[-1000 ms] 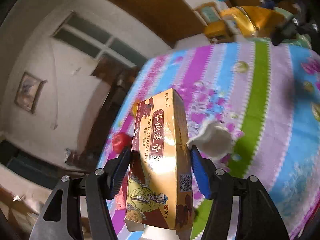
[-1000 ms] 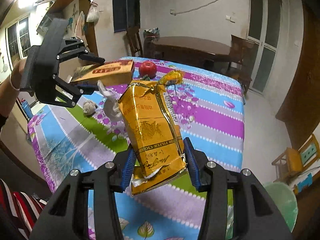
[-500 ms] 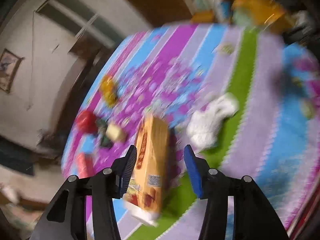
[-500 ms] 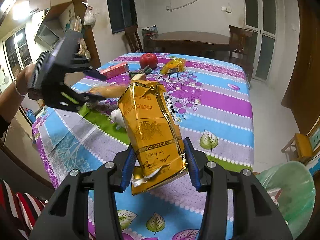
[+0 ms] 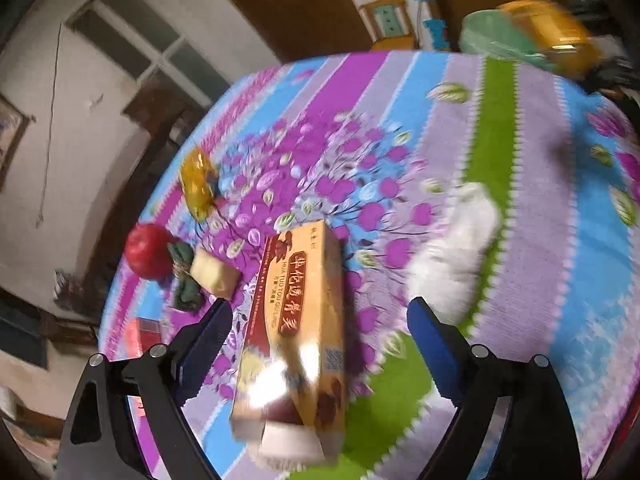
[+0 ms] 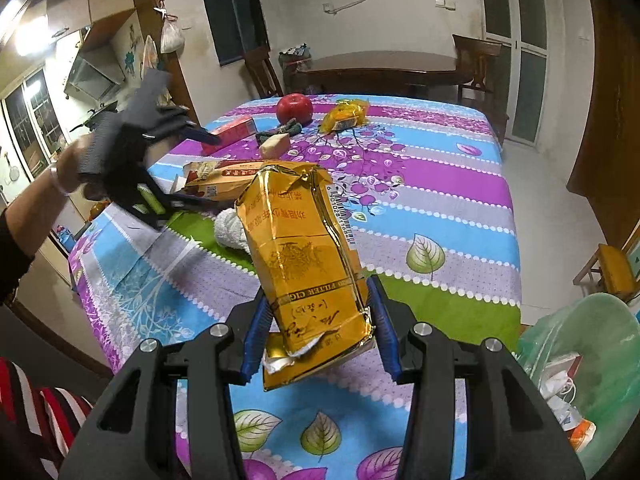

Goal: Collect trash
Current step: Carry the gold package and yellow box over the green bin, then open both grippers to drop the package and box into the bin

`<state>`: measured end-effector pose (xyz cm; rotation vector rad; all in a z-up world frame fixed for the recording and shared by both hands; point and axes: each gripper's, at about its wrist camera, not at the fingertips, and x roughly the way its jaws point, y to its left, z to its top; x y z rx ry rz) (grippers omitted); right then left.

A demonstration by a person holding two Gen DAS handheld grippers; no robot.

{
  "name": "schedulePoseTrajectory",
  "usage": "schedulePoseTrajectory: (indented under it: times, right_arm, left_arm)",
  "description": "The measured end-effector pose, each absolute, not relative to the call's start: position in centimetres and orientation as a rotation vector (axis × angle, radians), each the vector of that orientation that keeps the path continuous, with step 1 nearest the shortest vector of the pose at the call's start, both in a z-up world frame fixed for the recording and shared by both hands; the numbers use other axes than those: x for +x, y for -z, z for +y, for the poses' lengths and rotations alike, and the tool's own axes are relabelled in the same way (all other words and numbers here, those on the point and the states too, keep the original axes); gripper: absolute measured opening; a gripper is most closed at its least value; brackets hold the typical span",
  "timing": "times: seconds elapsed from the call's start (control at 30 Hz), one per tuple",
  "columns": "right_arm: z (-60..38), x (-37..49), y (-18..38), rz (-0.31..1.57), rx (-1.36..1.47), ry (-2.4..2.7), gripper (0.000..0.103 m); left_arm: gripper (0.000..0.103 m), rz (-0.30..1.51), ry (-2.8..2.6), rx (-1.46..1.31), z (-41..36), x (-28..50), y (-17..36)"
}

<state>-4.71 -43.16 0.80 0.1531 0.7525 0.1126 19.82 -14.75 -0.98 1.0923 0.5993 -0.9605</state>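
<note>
My left gripper (image 5: 320, 332) is open; an orange medicine box (image 5: 296, 336) lies between its spread jaws on the striped tablecloth (image 5: 540, 240), touching neither. The box shows in the right wrist view (image 6: 218, 180), with the left gripper (image 6: 188, 168) over it. My right gripper (image 6: 316, 328) is shut on a crumpled gold cigarette carton (image 6: 304, 256), held above the table's near edge. A green-lined trash bin (image 6: 588, 344) with trash inside stands at lower right. A white crumpled tissue (image 5: 456, 256) lies beside the box.
On the table's far side lie a red apple (image 6: 295, 107), a yellow wrapper (image 6: 346, 117), a pale block (image 6: 275, 145), a dark green scrap (image 6: 280, 129) and a red box (image 6: 232, 132). A wooden table and chairs (image 6: 380, 68) stand behind.
My left gripper has swung down to the table and opened, letting go of the orange box, which now lies on the cloth. My right gripper has moved right, bringing the bin into view.
</note>
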Motion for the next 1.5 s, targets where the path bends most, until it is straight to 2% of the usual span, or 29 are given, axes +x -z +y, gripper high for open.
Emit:
schedulePoseTrajectory:
  times: [0.03, 0.1, 0.17, 0.27, 0.47, 0.6, 0.73, 0.83, 1.2, 1.5]
  right_arm:
    - [-43.0, -4.8, -0.9, 0.752, 0.152, -0.11, 0.044]
    - [-42.9, -5.1, -1.1, 0.752, 0.149, -0.102, 0.044]
    - [-43.0, -5.5, -1.2, 0.751, 0.142, -0.084, 0.044]
    - [-43.7, -5.9, -1.7, 0.742, 0.147, -0.055, 0.044]
    - [-46.4, -7.0, -4.7, 0.673, 0.193, 0.025, 0.044]
    - [-48.5, -8.3, -6.4, 0.653, 0.227, 0.106, 0.044]
    - [-51.6, -10.4, -7.3, 0.67, 0.295, 0.215, 0.044]
    - [-53.9, -12.4, -7.5, 0.69, 0.325, 0.308, 0.044]
    - [-60.2, -19.9, -5.5, 0.759, 0.415, 0.555, 0.044]
    - [-63.0, -22.5, -3.4, 0.776, 0.494, 0.608, 0.044]
  left_arm:
    - [0.089, 0.623, 0.946, 1.086, -15.1, 20.7, 1.6]
    - [0.067, 0.679, 0.909, 1.088, -15.6, 22.1, 2.8]
    - [0.062, 0.677, 0.904, 1.071, -15.6, 22.3, 2.7]
    - [0.061, 0.615, 0.948, 1.051, -15.2, 21.0, 0.2]
    - [0.061, 0.462, 0.848, 0.961, -16.5, 18.8, -8.7]
    - [0.062, 0.36, 0.836, 0.89, -20.4, 14.3, -12.7]
    - [0.062, 0.288, 0.926, 0.818, -25.5, 8.5, -14.3]
    - [0.062, 0.253, 0.955, 0.786, -29.1, 5.0, -14.1]
    - [0.062, 0.328, 1.163, 0.732, -40.4, -4.6, -9.7]
    - [0.062, 0.41, 1.191, 0.764, -45.3, -7.0, -4.7]
